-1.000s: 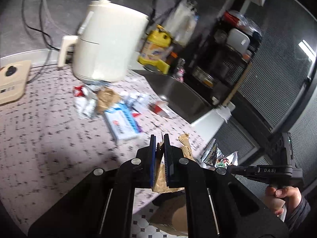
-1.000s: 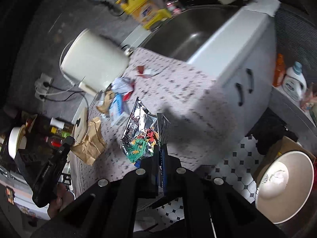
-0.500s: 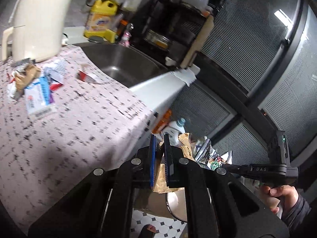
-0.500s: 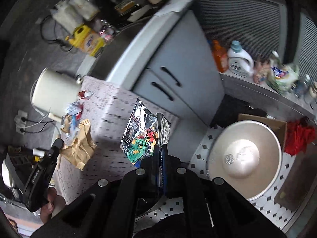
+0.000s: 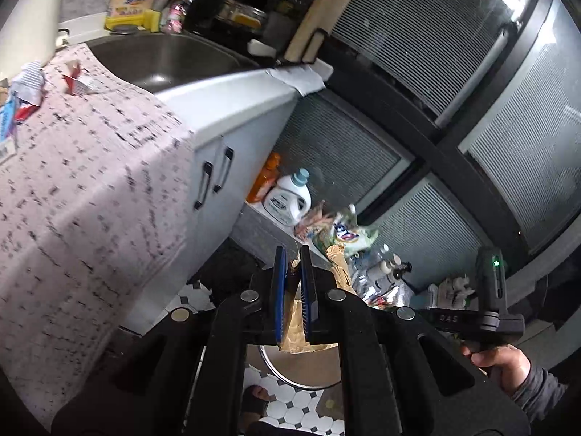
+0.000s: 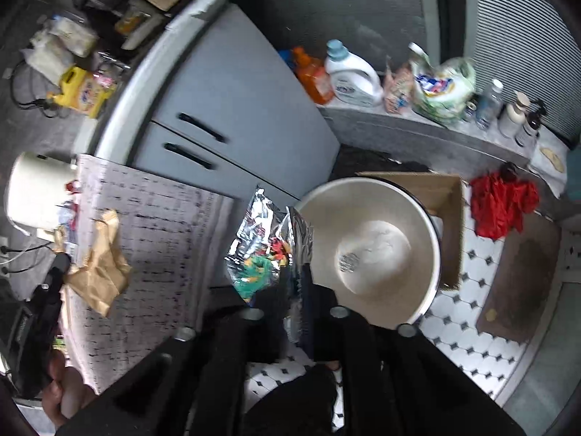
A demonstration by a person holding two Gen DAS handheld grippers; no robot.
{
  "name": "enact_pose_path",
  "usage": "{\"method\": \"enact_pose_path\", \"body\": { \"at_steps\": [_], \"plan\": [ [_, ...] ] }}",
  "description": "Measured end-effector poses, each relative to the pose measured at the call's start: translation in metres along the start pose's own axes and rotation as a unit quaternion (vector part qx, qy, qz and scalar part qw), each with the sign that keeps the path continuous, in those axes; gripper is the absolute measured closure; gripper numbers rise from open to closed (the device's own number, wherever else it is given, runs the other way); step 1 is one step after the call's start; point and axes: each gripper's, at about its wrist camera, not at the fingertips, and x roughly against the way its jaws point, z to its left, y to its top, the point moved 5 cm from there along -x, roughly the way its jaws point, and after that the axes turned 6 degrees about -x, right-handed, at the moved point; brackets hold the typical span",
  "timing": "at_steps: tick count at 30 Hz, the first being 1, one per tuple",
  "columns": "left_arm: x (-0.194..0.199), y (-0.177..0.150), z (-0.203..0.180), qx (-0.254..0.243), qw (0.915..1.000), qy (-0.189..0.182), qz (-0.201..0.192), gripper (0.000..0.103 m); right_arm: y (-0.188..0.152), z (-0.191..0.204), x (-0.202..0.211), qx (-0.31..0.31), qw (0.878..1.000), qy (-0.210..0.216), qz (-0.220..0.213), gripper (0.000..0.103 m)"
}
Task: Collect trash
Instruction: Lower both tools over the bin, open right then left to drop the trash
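Right gripper (image 6: 292,272) tilts down, jaws opening around foil wrapper (image 6: 261,243); left gripper (image 5: 291,279) (angled downward) clamps brown paper (image 5: 296,330).

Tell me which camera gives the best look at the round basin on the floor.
The right wrist view: the basin shows nearly whole, its pale inside open, with the foil snack bag beside its rim. In the left wrist view only an arc of the basin peeks out below the crumpled brown paper.

White floor tiles with black diamonds (image 6: 483,341) (brown mat (image 6: 519,276) alongside), grey cabinet doors (image 6: 247,109), dark-framed ribbed glass panels (image 5: 428,29).
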Motion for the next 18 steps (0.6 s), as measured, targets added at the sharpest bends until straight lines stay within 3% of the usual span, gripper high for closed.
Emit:
{"method": "enact_pose_path", "body": {
  "at_steps": [1,2,11,18],
  "plan": [
    [-0.004,-0.003,-0.004,-0.001,1.0000,-0.001,0.004,0.095,0.001,-0.005,0.001,-0.008,1.000,0.000,-0.002,0.037],
    [-0.008,-0.005,-0.008,-0.002,1.0000,-0.002,0.007,0.095,0.002,-0.011,0.004,-0.017,1.000,0.005,-0.013,0.029],
    [-0.043,-0.026,-0.032,-0.001,0.9992,-0.016,0.035,0.095,0.016,-0.041,0.031,-0.022,0.999,0.001,-0.026,0.031],
    [-0.086,-0.045,-0.062,-0.011,0.9959,-0.044,0.079,0.094,0.026,-0.072,0.061,-0.027,0.998,-0.013,-0.050,0.031]
  ]
}}
